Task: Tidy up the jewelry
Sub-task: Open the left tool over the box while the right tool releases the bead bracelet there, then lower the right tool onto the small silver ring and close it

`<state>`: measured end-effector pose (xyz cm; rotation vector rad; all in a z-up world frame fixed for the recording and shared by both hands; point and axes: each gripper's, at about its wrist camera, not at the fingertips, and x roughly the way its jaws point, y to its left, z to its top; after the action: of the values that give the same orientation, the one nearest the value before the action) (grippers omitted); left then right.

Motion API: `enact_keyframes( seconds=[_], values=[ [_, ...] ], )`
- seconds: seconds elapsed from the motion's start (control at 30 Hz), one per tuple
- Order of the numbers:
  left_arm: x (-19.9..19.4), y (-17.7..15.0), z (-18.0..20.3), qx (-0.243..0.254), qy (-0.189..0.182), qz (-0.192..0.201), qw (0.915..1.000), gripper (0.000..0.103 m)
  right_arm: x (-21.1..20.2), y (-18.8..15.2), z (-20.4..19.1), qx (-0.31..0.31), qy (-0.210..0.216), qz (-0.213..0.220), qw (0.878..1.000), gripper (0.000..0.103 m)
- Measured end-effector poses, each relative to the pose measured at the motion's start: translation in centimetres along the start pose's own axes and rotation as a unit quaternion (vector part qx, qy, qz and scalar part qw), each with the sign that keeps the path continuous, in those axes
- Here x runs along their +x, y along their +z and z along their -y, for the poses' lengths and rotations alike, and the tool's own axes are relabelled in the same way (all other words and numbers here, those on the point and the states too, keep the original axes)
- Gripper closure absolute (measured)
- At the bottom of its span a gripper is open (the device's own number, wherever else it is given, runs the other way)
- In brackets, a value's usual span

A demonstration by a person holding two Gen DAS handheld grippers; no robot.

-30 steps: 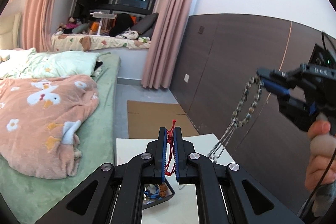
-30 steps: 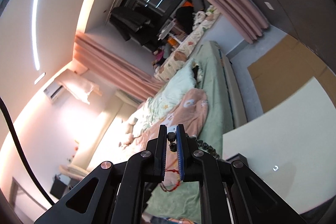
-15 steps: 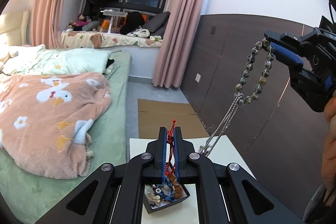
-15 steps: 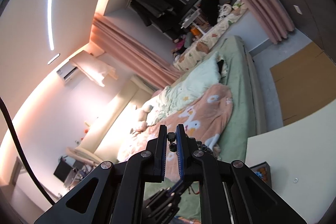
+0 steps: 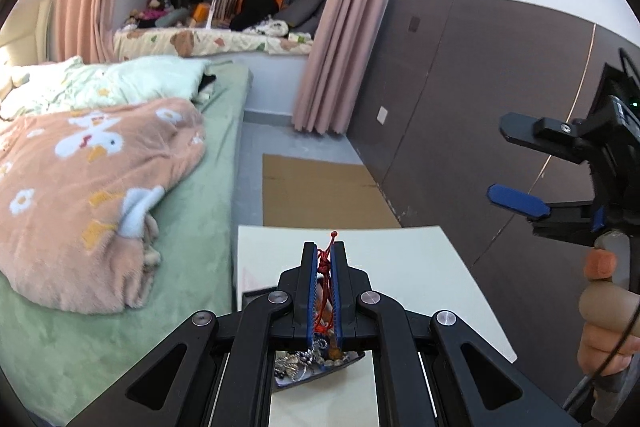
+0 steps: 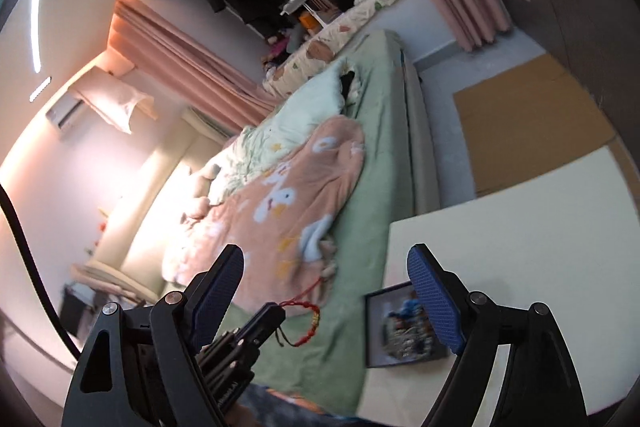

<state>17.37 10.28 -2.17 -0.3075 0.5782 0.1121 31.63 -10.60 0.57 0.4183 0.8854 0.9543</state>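
red cord bracelet [image 5: 325,281] stays pinched in left gripper [image 5: 324,259]; right gripper [image 6: 326,285] just sprang open, empty, bead bracelet gone, presumably dropped toward the tray [image 6: 374,331].

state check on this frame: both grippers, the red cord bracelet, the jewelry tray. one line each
left gripper: shut on the red cord bracelet.
right gripper: open, jaws just opened, nothing between them.
red cord bracelet: pinched, loop dangling free.
jewelry tray: on the white table, lidless, holding a pile of jewelry.
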Motion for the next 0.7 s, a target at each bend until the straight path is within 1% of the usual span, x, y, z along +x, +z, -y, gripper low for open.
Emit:
enact_keyframes(
  seconds=[0.17, 0.23, 0.27, 0.3, 0.37, 0.4, 0.6, 0.7],
  values=[
    [2.6, -0.8, 0.3, -0.017, -0.009, -0.046, 0.9988, 0.095, 0.3, -0.6, 2.6, 0.009, -0.032, -0.025, 0.999, 0.019],
    [3.3, -1.2, 0.2, -0.027, -0.012, -0.058, 0.9979, 0.079, 0.5, -0.5, 3.2, 0.007, -0.046, -0.035, 0.998, 0.019],
    [3.6, -1.3, 0.1, -0.032, -0.010, -0.061, 0.9976, 0.055, 0.5, -0.7, 3.6, 0.002, -0.055, -0.040, 0.998, 0.019],
    [3.6, -1.6, -0.1, -0.038, -0.006, -0.057, 0.9976, 0.033, 0.4, -0.9, 3.8, -0.002, -0.060, -0.044, 0.997, 0.019],
    [3.3, -2.0, -0.3, -0.044, -0.002, -0.043, 0.9981, 0.022, 0.8, -1.2, 4.2, -0.012, -0.073, -0.058, 0.996, 0.019],
    [3.1, -2.1, -0.4, -0.046, -0.002, -0.039, 0.9982, 0.021, 0.9, -1.4, 4.4, -0.015, -0.078, -0.063, 0.995, 0.019],
    [3.2, -2.9, -1.5, -0.064, 0.009, -0.049, 0.9967, 0.021, 1.6, -3.0, 5.7, -0.035, -0.113, -0.096, 0.988, 0.019],
    [3.4, -3.8, -2.2, -0.076, 0.020, -0.060, 0.9951, 0.021, 2.3, -3.7, 6.4, -0.044, -0.127, -0.117, 0.984, 0.019]
  ],
)
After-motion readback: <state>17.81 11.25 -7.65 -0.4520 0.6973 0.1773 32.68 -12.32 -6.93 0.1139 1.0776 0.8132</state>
